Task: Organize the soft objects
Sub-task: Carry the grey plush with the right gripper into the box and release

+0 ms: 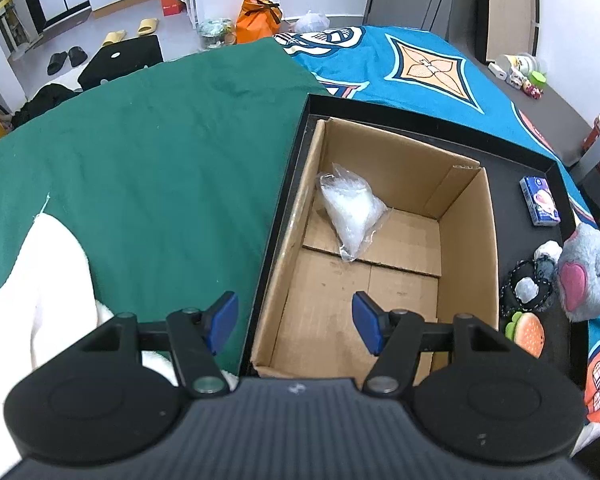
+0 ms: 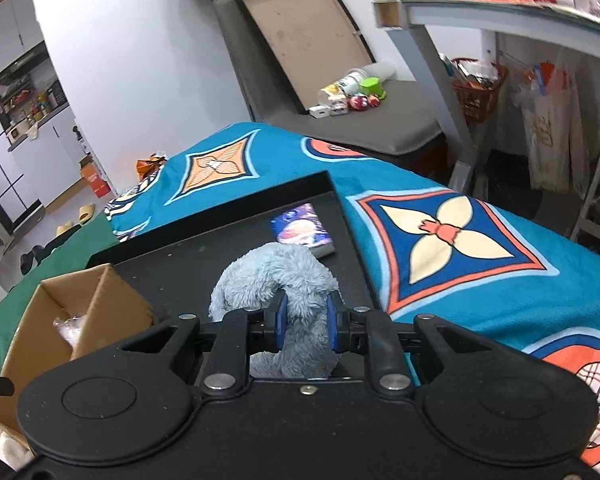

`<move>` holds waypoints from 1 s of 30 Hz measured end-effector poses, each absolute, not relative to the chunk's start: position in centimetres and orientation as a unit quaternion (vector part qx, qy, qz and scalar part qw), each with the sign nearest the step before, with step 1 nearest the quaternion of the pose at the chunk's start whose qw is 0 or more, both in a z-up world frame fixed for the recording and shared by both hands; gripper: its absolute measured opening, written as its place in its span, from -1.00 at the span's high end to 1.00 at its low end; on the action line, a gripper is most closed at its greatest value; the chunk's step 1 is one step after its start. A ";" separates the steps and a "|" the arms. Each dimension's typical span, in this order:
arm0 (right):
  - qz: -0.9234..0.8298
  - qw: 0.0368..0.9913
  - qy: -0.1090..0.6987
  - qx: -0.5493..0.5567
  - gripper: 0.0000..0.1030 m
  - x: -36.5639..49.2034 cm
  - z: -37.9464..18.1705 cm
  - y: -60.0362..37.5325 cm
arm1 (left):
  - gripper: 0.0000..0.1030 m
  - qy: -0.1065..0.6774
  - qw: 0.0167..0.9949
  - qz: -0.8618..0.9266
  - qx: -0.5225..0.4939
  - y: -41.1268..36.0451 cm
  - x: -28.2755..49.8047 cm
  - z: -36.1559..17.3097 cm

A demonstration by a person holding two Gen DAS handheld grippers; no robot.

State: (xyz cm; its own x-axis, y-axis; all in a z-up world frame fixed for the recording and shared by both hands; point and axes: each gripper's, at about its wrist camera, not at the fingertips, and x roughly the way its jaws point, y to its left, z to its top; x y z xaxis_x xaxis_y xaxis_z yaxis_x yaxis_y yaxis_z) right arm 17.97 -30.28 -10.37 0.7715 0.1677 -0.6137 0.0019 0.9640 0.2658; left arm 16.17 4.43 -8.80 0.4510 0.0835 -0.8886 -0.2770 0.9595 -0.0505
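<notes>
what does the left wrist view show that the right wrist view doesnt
Only the left wrist view: the open left hand-held gripper, the cardboard box's floor with a clear plastic bag lying on it, a burger toy, a white towel.

Only the right wrist view: the right hand-held gripper shut on the grey plush toy, and a glass-topped table.

Both: the cardboard box, black tray, tissue pack, plush toy, blue blanket.
</notes>
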 end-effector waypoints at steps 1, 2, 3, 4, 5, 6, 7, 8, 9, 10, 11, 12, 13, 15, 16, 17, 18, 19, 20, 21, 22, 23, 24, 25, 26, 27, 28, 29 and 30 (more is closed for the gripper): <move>0.045 0.933 0.333 0.126 0.62 17.8 -10.1 -30.0 | -0.19 0.511 0.848 0.105 -0.095 4.5 16.1 -8.8; 0.047 0.934 0.331 0.124 0.62 17.6 -9.8 -29.6 | -0.19 0.510 0.849 0.102 -0.095 4.5 16.0 -8.8; 0.049 0.936 0.327 0.121 0.62 17.4 -9.4 -29.2 | -0.19 0.509 0.849 0.100 -0.095 4.6 15.9 -8.8; 0.052 0.937 0.323 0.118 0.62 17.3 -9.0 -28.8 | -0.18 0.510 0.849 0.100 -0.098 4.8 15.9 -8.9; 0.055 0.938 0.321 0.115 0.62 17.1 -8.7 -28.3 | -0.16 0.511 0.848 0.099 -0.102 5.0 15.9 -9.0; 0.059 0.939 0.320 0.112 0.62 17.0 -8.4 -27.9 | -0.15 0.511 0.847 0.096 -0.108 5.2 15.9 -9.1; 0.062 0.939 0.319 0.110 0.62 17.0 -8.1 -27.5 | -0.13 0.511 0.847 0.094 -0.113 5.4 15.9 -9.1; 0.065 0.940 0.318 0.106 0.62 16.9 -7.9 -27.0 | -0.13 0.510 0.847 0.091 -0.117 5.6 15.9 -9.2; 0.069 0.941 0.317 0.102 0.62 16.8 -7.6 -26.6 | -0.13 0.509 0.848 0.088 -0.120 5.7 15.9 -9.2; 0.073 0.941 0.316 0.098 0.62 16.7 -7.3 -26.2 | -0.12 0.509 0.848 0.085 -0.121 5.7 15.9 -9.2; 0.078 0.940 0.316 0.098 0.62 16.7 -7.1 -25.8 | -0.09 0.509 0.848 0.082 -0.123 5.8 15.9 -9.3; 0.084 0.940 0.317 0.098 0.62 16.7 -6.9 -25.4 | -0.06 0.510 0.847 0.081 -0.126 6.0 15.9 -9.4; 0.090 0.940 0.316 0.094 0.62 16.7 -6.6 -24.9 | -0.02 0.511 0.846 0.081 -0.128 6.1 15.9 -9.5; 0.097 0.941 0.313 0.084 0.62 16.6 -6.1 -23.9 | 0.06 0.512 0.844 0.080 -0.135 6.4 15.9 -9.8; 0.102 0.941 0.313 0.082 0.62 16.6 -5.9 -23.4 | 0.10 0.513 0.843 0.079 -0.139 6.6 15.9 -9.9; 0.107 0.940 0.313 0.083 0.62 16.6 -5.7 -23.0 | 0.11 0.513 0.842 0.078 -0.144 6.8 15.9 -10.0; 0.113 0.939 0.315 0.086 0.62 16.6 -5.5 -22.6 | 0.11 0.514 0.842 0.078 -0.147 6.9 15.9 -10.1; 0.117 0.938 0.315 0.087 0.62 16.6 -5.4 -22.2 | 0.11 0.513 0.842 0.078 -0.148 7.0 15.9 -10.1; 0.121 0.938 0.313 0.086 0.62 16.6 -5.2 -21.8 | 0.11 0.512 0.843 0.076 -0.147 7.0 15.9 -10.1; 0.126 0.938 0.310 0.086 0.62 16.5 -5.0 -21.4 | 0.12 0.512 0.843 0.073 -0.147 7.0 15.9 -10.2; 0.130 0.938 0.310 0.088 0.62 16.5 -4.8 -21.0 | 0.13 0.513 0.843 0.072 -0.148 7.0 15.9 -10.3; 0.135 0.936 0.311 0.094 0.62 16.6 -4.6 -20.7 | 0.19 0.514 0.841 0.071 -0.152 7.2 16.0 -10.4; 0.139 0.934 0.313 0.099 0.62 16.5 -4.5 -20.4 | 0.22 0.516 0.840 0.070 -0.155 7.3 16.1 -10.6; 0.143 0.934 0.312 0.099 0.62 16.5 -4.4 -20.0 | 0.28 0.517 0.838 0.070 -0.158 7.4 16.1 -10.7; 0.145 0.935 0.310 0.095 0.62 16.4 -4.2 -19.5 | 0.33 0.517 0.838 0.071 -0.159 7.5 16.1 -10.8; 0.149 0.935 0.310 0.092 0.62 16.4 -4.1 -19.0 | 0.35 0.517 0.838 0.071 -0.159 7.5 16.2 -10.9; 0.154 0.933 0.311 0.092 0.62 16.4 -4.1 -18.6 | 0.38 0.518 0.838 0.068 -0.159 7.5 16.2 -11.0; 0.158 0.932 0.314 0.092 0.62 16.5 -4.1 -18.2 | 0.42 0.518 0.838 0.065 -0.161 7.6 16.3 -11.1; 0.158 0.932 0.315 0.090 0.62 16.6 -4.1 -17.9 | 0.44 0.519 0.837 0.066 -0.163 7.7 16.3 -11.2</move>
